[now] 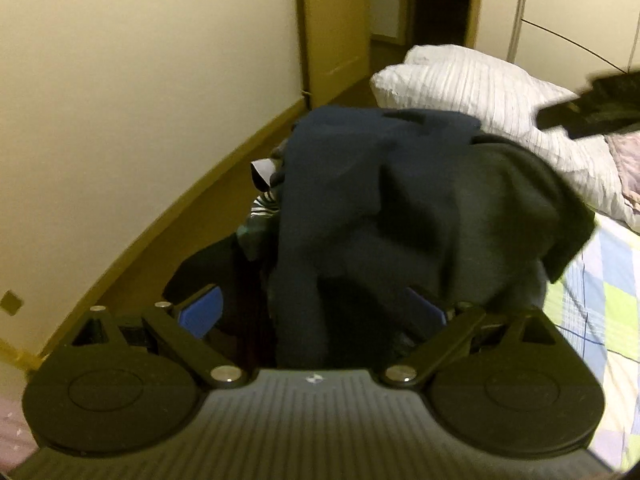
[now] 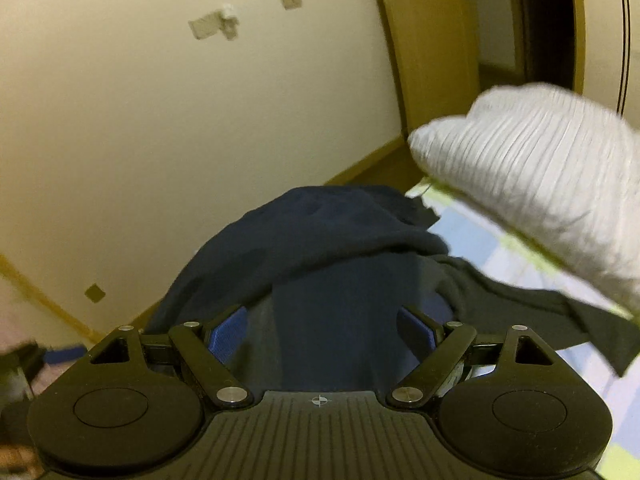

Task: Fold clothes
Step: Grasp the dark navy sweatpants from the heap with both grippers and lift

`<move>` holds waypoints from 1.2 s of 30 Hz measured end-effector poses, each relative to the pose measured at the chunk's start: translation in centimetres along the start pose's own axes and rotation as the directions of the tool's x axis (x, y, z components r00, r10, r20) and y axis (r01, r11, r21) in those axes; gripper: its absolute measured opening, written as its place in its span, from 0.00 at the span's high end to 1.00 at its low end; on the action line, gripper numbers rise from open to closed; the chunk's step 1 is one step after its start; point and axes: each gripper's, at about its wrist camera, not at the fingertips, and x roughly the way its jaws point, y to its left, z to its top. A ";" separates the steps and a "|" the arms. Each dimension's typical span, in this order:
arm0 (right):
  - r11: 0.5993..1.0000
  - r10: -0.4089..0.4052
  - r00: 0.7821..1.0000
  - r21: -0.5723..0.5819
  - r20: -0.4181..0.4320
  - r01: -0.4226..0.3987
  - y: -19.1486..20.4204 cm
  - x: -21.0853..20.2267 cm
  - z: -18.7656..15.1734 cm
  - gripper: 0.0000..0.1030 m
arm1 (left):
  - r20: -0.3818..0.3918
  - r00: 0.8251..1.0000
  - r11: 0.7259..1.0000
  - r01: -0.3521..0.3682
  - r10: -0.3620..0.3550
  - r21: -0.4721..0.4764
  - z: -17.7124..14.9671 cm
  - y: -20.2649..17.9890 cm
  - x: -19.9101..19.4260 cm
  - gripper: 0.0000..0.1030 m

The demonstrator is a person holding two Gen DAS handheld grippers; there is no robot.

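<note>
A dark navy garment [image 1: 360, 200] is bunched in a heap right in front of my left gripper [image 1: 314, 310]. Its folds hang down between the two blue pads [image 1: 202, 312], which stand wide apart, so this gripper is open; the cloth covers part of the right-hand pad. A darker grey-black piece [image 1: 520, 208] lies over the heap's right side. In the right wrist view the same navy garment [image 2: 320, 240] drapes across my right gripper [image 2: 322, 334], whose blue pads [image 2: 226, 332] are also wide apart and open. The fingertips are hidden under cloth.
A white ribbed pillow [image 1: 492, 96] [image 2: 540, 168] lies on the bed with a checked sheet [image 1: 600, 300] at the right. A striped garment [image 1: 264, 204] peeks out left of the heap. A cream wall [image 1: 140, 120] and a wooden door frame [image 1: 332, 32] stand behind.
</note>
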 end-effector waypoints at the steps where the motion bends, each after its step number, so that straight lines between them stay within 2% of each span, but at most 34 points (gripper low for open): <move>1: 0.999 0.008 1.000 0.033 -0.019 -0.008 -0.2 1.7 0.8 0.18 | -0.009 1.000 1.000 0.024 -0.024 0.000 0.1 0.7 0.8 0.11; 5: 0.990 0.049 0.993 0.137 -0.110 -0.034 -0.7 7.0 2.4 0.18 | -0.043 0.991 0.992 0.124 -0.125 -0.019 0.1 3.0 3.5 0.20; 9: 0.991 0.005 0.995 0.134 -0.104 0.009 -0.4 8.9 3.4 0.18 | -0.053 0.980 0.981 0.192 -0.193 -0.010 -0.3 3.8 4.8 0.24; 10: 0.991 0.004 0.995 0.133 -0.097 0.009 -0.4 9.0 3.5 0.18 | -0.055 0.977 0.978 0.206 -0.206 -0.010 -0.4 3.9 5.1 0.28; 11: 0.991 0.001 0.996 0.132 -0.091 0.011 -0.3 9.2 3.7 0.21 | -0.056 0.975 0.976 0.216 -0.216 -0.010 -0.3 3.8 5.2 0.37; 12: 0.992 -0.017 0.996 0.123 -0.087 0.027 -0.2 9.2 3.9 0.31 | -0.056 0.972 0.973 0.229 -0.229 -0.011 -0.3 3.8 5.3 0.53; 13: 0.993 -0.035 0.996 0.113 -0.083 0.044 -0.1 9.3 4.1 0.52 | -0.056 0.969 0.970 0.242 -0.242 -0.013 -0.2 3.8 5.4 0.63; 14: 0.993 -0.056 0.995 0.101 -0.082 0.064 0.1 9.4 4.2 0.67 | -0.053 0.969 0.970 0.241 -0.242 -0.017 -0.2 3.8 5.2 0.85; 15: 0.993 -0.054 0.996 0.098 -0.073 0.061 0.1 9.2 4.2 0.72 | -0.049 0.970 0.971 0.239 -0.240 -0.023 -0.1 3.8 5.1 0.94; 16: 0.993 -0.043 0.997 0.103 -0.062 0.049 0.0 9.0 4.2 0.83 | -0.024 0.974 0.975 0.223 -0.224 -0.019 0.1 3.7 4.6 0.96; 17: 0.993 -0.027 0.999 0.113 -0.042 0.031 -0.1 8.6 4.2 0.88 | 0.005 0.979 0.979 0.205 -0.205 -0.014 0.3 3.5 4.1 0.97; 19: 0.989 0.015 1.000 0.147 0.017 -0.018 -0.7 7.0 4.2 0.91 | 0.087 0.979 0.983 0.186 -0.185 -0.002 0.6 3.3 1.9 0.97; 21: 0.979 0.063 0.994 0.189 0.092 -0.080 -1.5 4.9 4.3 0.92 | 0.177 0.968 0.984 0.177 -0.179 0.026 1.2 2.7 -0.8 0.97; 23: 0.966 0.098 0.981 0.220 0.169 -0.134 -2.2 2.4 4.3 0.94 | 0.260 0.947 0.982 0.181 -0.191 0.062 1.7 1.6 -3.8 0.97; 26: 0.951 0.138 0.943 0.227 0.301 -0.211 -3.1 -3.1 4.2 0.94 | 0.368 0.902 0.972 0.188 -0.227 0.138 2.5 -0.9 -8.7 0.97; 30: 0.940 0.172 0.866 0.186 0.470 -0.288 -4.6 -12.8 3.6 0.94 | 0.458 0.836 0.947 0.212 -0.303 0.239 2.8 -6.9 -15.2 0.97; 33: 0.939 0.175 0.800 0.147 0.574 -0.311 -6.3 -21.6 2.0 0.94 | 0.478 0.787 0.912 0.258 -0.390 0.319 1.2 -12.9 -19.5 0.97; 34: 0.939 0.175 0.776 0.134 0.607 -0.317 -7.0 -24.8 1.0 0.94 | 0.471 0.776 0.897 0.275 -0.419 0.345 0.2 -15.1 -20.7 0.97; 36: 0.946 0.160 0.744 0.115 0.649 -0.304 -8.7 -30.4 -1.9 0.94 | 0.448 0.756 0.864 0.313 -0.478 0.394 -2.1 -19.5 -22.7 0.97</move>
